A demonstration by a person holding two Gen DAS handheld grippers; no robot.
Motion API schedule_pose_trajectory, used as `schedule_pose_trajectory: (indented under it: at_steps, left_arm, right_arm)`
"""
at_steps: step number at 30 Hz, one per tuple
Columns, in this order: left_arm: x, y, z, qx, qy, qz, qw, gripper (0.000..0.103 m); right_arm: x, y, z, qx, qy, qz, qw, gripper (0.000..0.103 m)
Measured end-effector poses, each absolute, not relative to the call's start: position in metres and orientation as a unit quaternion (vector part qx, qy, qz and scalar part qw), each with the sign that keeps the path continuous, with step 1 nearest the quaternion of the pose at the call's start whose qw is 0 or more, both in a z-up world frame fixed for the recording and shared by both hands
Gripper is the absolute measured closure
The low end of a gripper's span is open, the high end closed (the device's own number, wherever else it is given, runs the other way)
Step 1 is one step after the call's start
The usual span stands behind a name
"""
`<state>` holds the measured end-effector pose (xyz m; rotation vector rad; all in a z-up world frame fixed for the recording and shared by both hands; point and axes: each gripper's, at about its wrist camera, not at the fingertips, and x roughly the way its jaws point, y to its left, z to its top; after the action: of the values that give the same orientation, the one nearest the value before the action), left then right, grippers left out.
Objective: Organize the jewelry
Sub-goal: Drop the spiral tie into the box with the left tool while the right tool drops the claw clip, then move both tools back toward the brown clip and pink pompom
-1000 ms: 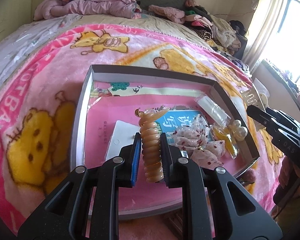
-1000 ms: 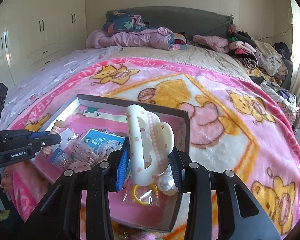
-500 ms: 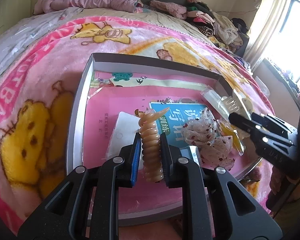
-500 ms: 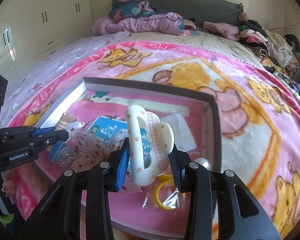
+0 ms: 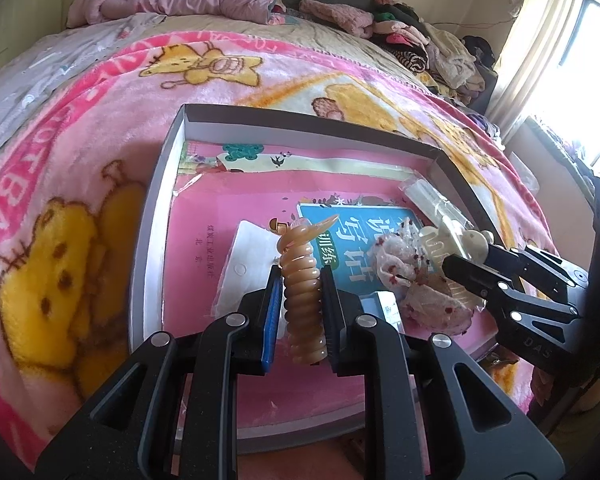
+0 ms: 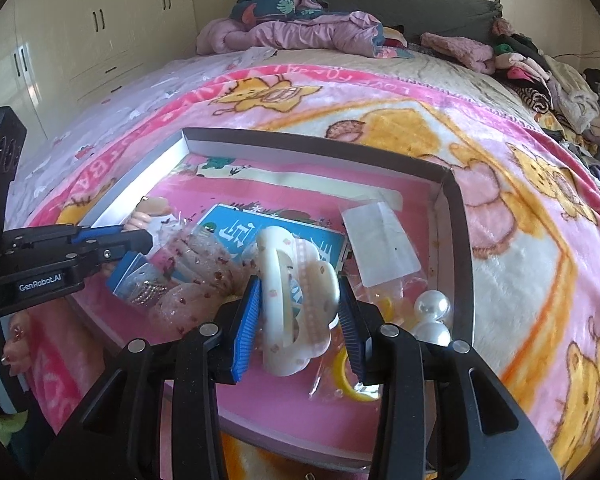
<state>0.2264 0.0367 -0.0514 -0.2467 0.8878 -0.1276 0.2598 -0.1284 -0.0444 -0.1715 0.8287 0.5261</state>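
Both tongs point(image 5: 300, 312) point(image 6: 298, 320) grip clips — amber spiral point(image 5: 302, 304), cream claw point(image 6: 296, 300), right loosening — inside box walls point(image 5: 152, 216).

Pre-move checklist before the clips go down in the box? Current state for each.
1. Left gripper clamped on the amber spiral clip: ok.
2. Right gripper jaws are opening with the cream claw clip between them; secure grip: cannot tell.
3. Both clips over the grey box: ok.
4. Bare floor under the claw clip: not ok; a bagged yellow ring and pearls lie there.
5. Grippers apart from each other: ok.
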Motion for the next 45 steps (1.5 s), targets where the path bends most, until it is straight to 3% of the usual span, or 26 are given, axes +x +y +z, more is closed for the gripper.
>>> schedule_pose_trajectory:
  at_steps: [10, 16, 21, 24, 35, 40, 45]
  left_arm:
    - [0.223, 0.035, -0.050, -0.123, 0.425, -0.061, 0.895, 0.089]
    - [0.216, 0.036, -0.040, -0.128, 0.417, -0.062, 0.898, 0.071]
    - [0.207, 0.037, -0.028, -0.131, 0.405, -0.062, 0.903, 0.056]
    - [0.201, 0.036, -0.020, -0.131, 0.398, -0.061, 0.906, 0.048]
    - [0.178, 0.032, -0.001, -0.129, 0.377, -0.054, 0.915, 0.021]
    - [0.167, 0.027, 0.000, -0.118, 0.376, -0.045, 0.918, 0.014]
    - [0.159, 0.023, -0.001, -0.115, 0.379, -0.045, 0.917, 0.014]
  right_arm:
    - [0.248, -0.141, -0.028, -0.077, 0.378, 0.248, 0.889, 0.050]
    - [0.238, -0.157, -0.018, -0.068, 0.367, 0.244, 0.895, 0.037]
    - [0.231, -0.168, -0.012, -0.063, 0.360, 0.238, 0.900, 0.035]
    - [0.226, -0.175, -0.009, -0.062, 0.356, 0.233, 0.903, 0.028]
    - [0.212, -0.200, 0.000, -0.054, 0.349, 0.219, 0.909, 0.027]
    - [0.204, -0.208, 0.002, -0.051, 0.347, 0.219, 0.910, 0.027]
    - [0.196, -0.213, 0.006, -0.053, 0.342, 0.226, 0.911, 0.027]
